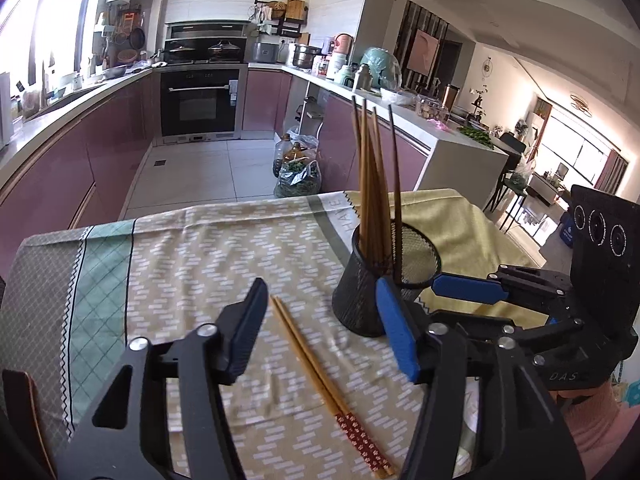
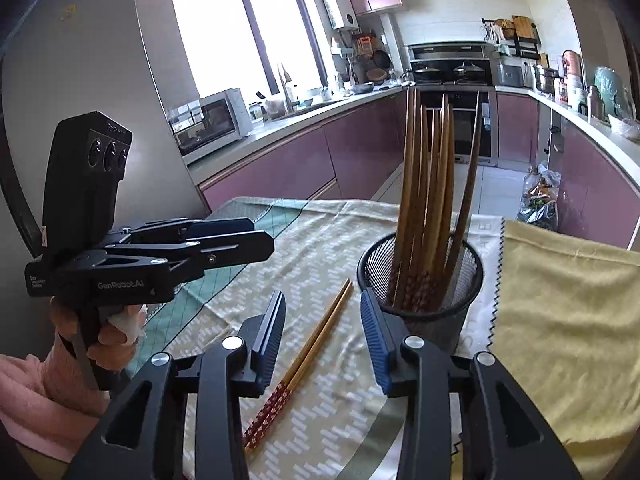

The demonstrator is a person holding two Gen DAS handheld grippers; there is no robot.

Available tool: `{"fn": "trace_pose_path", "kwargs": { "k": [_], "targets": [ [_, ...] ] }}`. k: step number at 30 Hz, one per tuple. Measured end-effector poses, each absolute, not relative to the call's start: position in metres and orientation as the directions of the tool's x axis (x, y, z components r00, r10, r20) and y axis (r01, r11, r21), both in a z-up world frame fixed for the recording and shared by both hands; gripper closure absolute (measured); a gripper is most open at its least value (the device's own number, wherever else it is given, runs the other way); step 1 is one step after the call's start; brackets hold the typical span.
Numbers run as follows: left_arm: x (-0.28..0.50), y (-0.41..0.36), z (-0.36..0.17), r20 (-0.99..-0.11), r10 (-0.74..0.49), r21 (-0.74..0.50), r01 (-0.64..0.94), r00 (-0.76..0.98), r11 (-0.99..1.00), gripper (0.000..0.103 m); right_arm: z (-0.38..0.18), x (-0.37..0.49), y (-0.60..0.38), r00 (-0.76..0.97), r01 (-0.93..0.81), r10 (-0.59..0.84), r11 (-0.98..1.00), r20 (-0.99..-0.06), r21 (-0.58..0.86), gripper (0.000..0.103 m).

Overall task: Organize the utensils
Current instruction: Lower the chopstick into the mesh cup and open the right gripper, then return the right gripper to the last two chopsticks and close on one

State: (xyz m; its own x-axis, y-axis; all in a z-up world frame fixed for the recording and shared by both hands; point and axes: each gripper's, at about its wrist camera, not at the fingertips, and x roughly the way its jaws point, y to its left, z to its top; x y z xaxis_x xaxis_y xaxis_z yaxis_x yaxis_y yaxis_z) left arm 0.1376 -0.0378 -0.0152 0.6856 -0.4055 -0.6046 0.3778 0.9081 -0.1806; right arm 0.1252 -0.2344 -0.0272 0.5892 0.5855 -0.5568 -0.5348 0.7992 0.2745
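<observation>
Pair of chopsticks (image 1: 320,376) was seen lying flat on patterned cloth (image 1: 192,264), just beside mesh holder (image 1: 360,300) filled with upright chopsticks (image 1: 376,184). Left gripper (image 1: 320,328) jaws were spread, nothing pinched. Right gripper (image 2: 322,340) jaws were likewise parted, empty.

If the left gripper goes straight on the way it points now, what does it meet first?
Most likely the pair of chopsticks lying on the tablecloth between the open left gripper fingers; depth is unclear. The mesh holder stands slightly right.
</observation>
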Motion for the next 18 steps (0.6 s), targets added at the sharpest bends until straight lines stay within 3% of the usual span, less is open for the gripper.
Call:
{"fn": "trace_pose_path", "kwargs": {
  "k": [6, 18],
  "targets": [
    [0.129, -0.017, -0.054, -0.652, -0.297, -0.145, 0.270, 0.697, 0.952, 0.021, -0.074, 0.129, -0.210, 0.517, -0.504, 0.544, 0.817, -0.660, 0.279, 0.066],
    [0.119, -0.006, -0.093, -0.713, -0.197, -0.076, 0.205, 0.673, 0.976, 0.019, -0.098, 0.120, -0.183, 0.484, -0.497, 0.498, 0.833, -0.720, 0.242, 0.066]
  ]
}}
